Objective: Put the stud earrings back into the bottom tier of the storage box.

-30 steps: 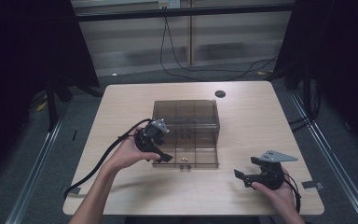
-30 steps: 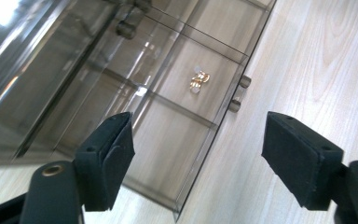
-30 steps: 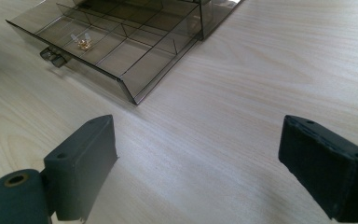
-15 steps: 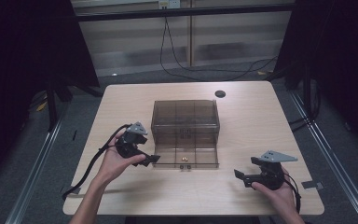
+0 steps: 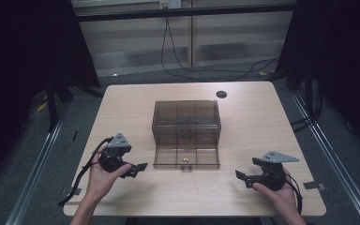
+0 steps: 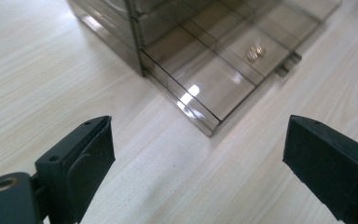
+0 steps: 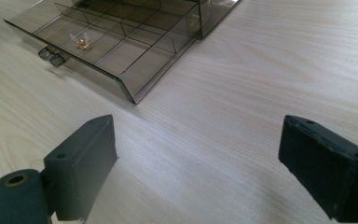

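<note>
Left gripper [image 5: 143, 167] sits at the table's [image 5: 122, 103] near-left, held in the left hand [image 5: 101, 173], well apart from the drawer unit. Jaws point right toward the open drawer. They have just been opening and now stand wide apart, nothing between them, bare wood under them in the left gripper view. Its cable [image 5: 77, 180] runs off toward the near-left edge.

Centre: smoky see-through drawer unit [image 5: 186, 115], bottom drawer [image 5: 166, 158] pulled out toward the person, divided into compartments. A small gold item [image 5: 185, 159] lies in a middle compartment near the drawer's front wall; also seen in the left gripper view [image 6: 255, 51] and the right gripper view [image 7: 82, 43]. Too small to tell what it is. The drawer's front pull [image 7: 50, 56] sticks out over the table.

A small black disc [image 5: 221, 93] lies on the table behind the unit to the right.

Right gripper [image 5: 241, 177] sits at near-right, in the right hand [image 5: 279, 197], jaws pointing left toward the drawer, well apart from it. Jaws wide apart, nothing between them, only tabletop.
</note>
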`<state>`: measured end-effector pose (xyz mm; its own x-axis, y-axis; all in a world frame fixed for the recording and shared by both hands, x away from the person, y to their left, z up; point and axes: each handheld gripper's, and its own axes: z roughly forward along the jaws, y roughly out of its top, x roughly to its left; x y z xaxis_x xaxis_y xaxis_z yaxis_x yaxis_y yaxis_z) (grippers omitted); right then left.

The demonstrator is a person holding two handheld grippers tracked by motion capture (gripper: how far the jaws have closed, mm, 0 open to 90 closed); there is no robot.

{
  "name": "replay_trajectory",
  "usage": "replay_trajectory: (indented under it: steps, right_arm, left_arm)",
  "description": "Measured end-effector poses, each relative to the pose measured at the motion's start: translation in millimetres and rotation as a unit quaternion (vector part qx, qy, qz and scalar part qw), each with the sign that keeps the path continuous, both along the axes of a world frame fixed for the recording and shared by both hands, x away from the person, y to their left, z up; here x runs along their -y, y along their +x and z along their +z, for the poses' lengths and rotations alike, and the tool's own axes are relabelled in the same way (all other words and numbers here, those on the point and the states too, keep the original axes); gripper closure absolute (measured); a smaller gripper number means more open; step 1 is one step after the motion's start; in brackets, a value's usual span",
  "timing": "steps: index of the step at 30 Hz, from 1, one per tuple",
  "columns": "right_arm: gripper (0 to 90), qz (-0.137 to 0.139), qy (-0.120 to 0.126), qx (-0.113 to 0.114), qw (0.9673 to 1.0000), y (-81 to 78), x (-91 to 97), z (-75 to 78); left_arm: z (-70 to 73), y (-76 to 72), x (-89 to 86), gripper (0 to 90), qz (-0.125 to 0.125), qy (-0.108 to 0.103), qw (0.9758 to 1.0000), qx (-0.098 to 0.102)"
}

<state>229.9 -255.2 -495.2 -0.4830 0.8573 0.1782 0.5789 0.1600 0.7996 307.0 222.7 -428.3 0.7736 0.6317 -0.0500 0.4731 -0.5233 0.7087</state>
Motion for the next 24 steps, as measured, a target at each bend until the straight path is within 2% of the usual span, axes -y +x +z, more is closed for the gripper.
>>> replay_trajectory:
  steps: [1, 2, 5, 9, 11, 12, 14, 15, 18, 19, 21, 24]
  right_arm:
    - [10.6, 0.0, -0.001, 0.0, 1.0, 0.1, 0.0, -0.1]
    - [10.5, 0.0, 0.0, 0.0, 1.0, 0.0, 0.0, 0.1]
    - [10.6, -0.002, 0.0, 0.002, 1.0, -0.4, 0.1, 0.2]
    - [10.5, -0.003, -0.003, 0.002, 1.0, -0.3, 0.0, 0.0]
    - [10.5, -0.002, -0.002, 0.0, 1.0, 0.0, -0.1, -0.1]
    - [10.5, -0.002, -0.002, 0.001, 1.0, 0.0, -0.1, -0.1]
    - [10.4, -0.002, -0.002, 0.001, 1.0, -0.2, 0.0, 0.1]
    - [10.4, -0.003, -0.002, 0.002, 1.0, -0.3, 0.0, 0.2]
    - [10.4, -0.002, -0.002, 0.002, 1.0, -0.2, -0.1, 0.0]
    - [10.4, -0.002, -0.002, 0.001, 1.0, -0.2, -0.2, 0.0]
    - [10.4, -0.001, -0.002, 0.001, 1.0, -0.4, -0.3, 0.1]
    - [10.3, -0.002, -0.003, 0.002, 1.0, -0.4, -0.1, 0.1]
  left_arm:
    - [-0.5, -2.5, -2.9, 10.0, 0.009, 0.005, 0.9999, 0.008]
    - [-2.7, -5.2, -6.7, 9.3, 0.019, 0.001, 0.9997, 0.014]
    - [-8.9, -12.2, -15.1, 7.8, 0.04, -0.005, 0.9991, 0.013]
    - [-20.3, -22.0, -26.9, 6.7, 0.05, -0.006, 0.9987, 0.0]
    - [-24.5, -27.1, -34.5, 3.8, 0.067, -0.028, 0.9973, 0.001]
    - [-26.2, -28.8, -38.3, 1.2, 0.077, -0.038, 0.9963, -0.006]
    - [-30.1, -32.1, -46.2, 3.8, 0.091, -0.061, 0.9938, -0.016]
    - [-31.3, -33.8, -48.1, 2.3, 0.096, -0.069, 0.9928, -0.016]
    - [-34.4, -39.8, -54.3, 2.6, 0.101, -0.074, 0.9922, -0.005]
    - [-35.5, -41.8, -56.4, 2.6, 0.098, -0.072, 0.9925, -0.001]
    - [-39.6, -46.7, -57.5, 3.2, 0.109, -0.066, 0.9918, 0.007]
    - [-48.8, -50.5, -57.9, 2.9, 0.122, -0.069, 0.9901, -0.01]
